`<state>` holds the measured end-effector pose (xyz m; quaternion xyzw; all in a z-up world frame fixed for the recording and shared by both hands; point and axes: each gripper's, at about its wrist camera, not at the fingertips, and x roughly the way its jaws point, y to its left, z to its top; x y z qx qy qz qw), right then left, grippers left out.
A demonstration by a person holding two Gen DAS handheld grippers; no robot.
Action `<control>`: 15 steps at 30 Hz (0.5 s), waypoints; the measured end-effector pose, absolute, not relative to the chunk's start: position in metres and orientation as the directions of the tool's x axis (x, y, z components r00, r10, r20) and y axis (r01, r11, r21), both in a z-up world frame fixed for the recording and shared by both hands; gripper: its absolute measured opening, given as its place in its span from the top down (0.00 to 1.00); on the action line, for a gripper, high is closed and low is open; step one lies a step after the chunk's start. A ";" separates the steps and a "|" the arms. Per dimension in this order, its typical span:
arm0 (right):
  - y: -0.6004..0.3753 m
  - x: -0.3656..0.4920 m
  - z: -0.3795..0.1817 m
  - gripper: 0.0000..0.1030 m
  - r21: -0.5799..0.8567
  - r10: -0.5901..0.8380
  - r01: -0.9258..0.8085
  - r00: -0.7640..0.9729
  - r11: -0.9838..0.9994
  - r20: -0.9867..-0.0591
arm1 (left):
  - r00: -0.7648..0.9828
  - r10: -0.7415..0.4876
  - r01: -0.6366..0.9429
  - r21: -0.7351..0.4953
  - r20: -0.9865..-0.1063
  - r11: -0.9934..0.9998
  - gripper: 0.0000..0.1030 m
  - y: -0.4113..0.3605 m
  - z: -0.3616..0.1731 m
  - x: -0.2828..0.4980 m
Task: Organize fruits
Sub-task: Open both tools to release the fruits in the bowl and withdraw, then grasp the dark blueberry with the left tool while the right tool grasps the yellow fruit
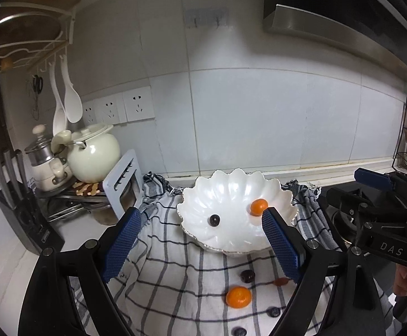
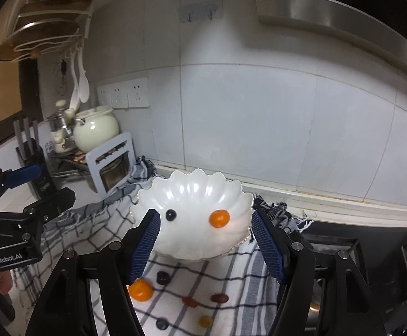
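A white scalloped bowl [image 1: 231,190] [image 2: 195,193] sits on a checked cloth [image 1: 175,280] [image 2: 231,274]. It holds a mandarin [image 1: 259,206] [image 2: 219,218] and a dark berry [image 1: 214,219] [image 2: 170,215]. On the cloth in front lie another mandarin [image 1: 238,296] [image 2: 140,289], a dark grape [image 1: 247,275] [image 2: 162,277], reddish fruits [image 2: 219,297] and blueberries [image 1: 274,311]. My left gripper [image 1: 200,212] hovers open before the bowl, nothing between its fingers. My right gripper [image 2: 205,213] hangs open beside it, also holding nothing.
A cream pot [image 1: 93,156] and steel kettle stand at the back left behind a grey-blue rack [image 1: 125,184]. A knife block [image 1: 21,210] is at far left. The black stove [image 2: 343,252] lies right of the cloth, under a range hood [image 1: 329,28].
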<state>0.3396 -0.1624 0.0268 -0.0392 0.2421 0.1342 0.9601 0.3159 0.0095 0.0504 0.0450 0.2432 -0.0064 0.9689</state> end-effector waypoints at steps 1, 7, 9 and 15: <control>-0.163 0.334 0.026 0.33 -0.004 0.240 -0.274 0.850 0.962 -0.469 | 0.883 0.004 0.038 0.080 -0.470 0.996 0.14 0.010 0.050 0.310; -0.166 0.306 0.022 0.33 0.015 0.256 -0.278 0.860 0.960 -0.441 | 0.889 0.011 0.040 0.101 -0.458 0.994 0.14 0.006 0.045 0.281; -0.166 0.297 0.021 0.33 -0.002 0.246 -0.273 0.870 0.962 -0.428 | 0.891 0.016 0.036 0.106 -0.454 0.994 0.14 0.007 0.043 0.272; -0.164 0.274 0.015 0.33 -0.021 0.240 -0.275 0.872 0.961 -0.427 | 0.884 0.003 0.049 0.099 -0.468 0.994 0.14 0.007 0.030 0.255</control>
